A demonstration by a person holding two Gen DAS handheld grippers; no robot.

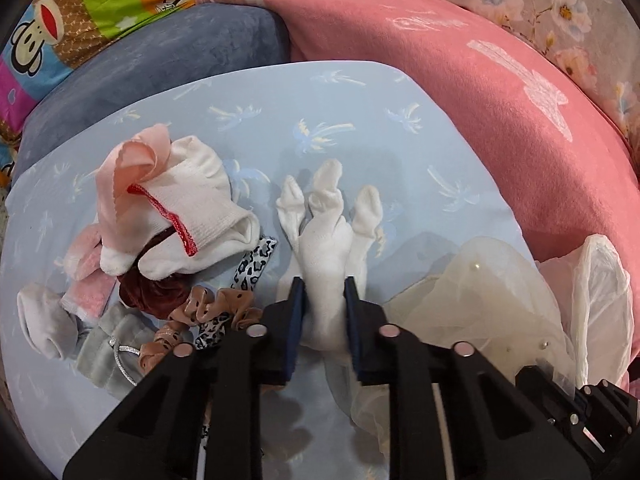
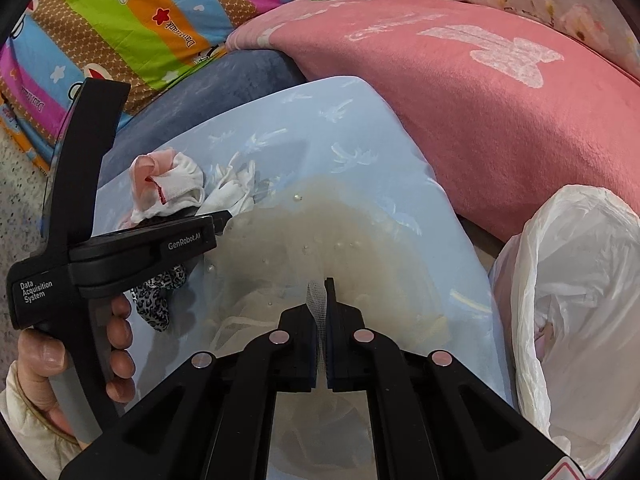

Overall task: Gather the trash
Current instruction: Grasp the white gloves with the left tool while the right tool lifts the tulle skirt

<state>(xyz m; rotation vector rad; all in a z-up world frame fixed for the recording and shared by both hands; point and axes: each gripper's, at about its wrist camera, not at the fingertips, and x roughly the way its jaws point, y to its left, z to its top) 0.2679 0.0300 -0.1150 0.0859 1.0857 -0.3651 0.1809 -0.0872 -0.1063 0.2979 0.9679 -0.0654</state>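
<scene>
Blue table (image 1: pixel 340 92) partly veiled: left claw (image 1: pixel 325 300) pinches white glove (image 1: pixel 324 240), right claw (image 2: pixel 322 304) pinches tulle (image 2: pixel 320 220).

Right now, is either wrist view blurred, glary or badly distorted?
Left wrist view: sharp centre, soft shadows under the white glove, and fisheye bending of the table edge. Right wrist view: the sheer veil hazes the middle; the plastic bag is bright, not blown out.

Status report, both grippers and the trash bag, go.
Left gripper shut on white glove. Right gripper shut on sheer veil. White bag beside table, open. Nothing blocking.
</scene>
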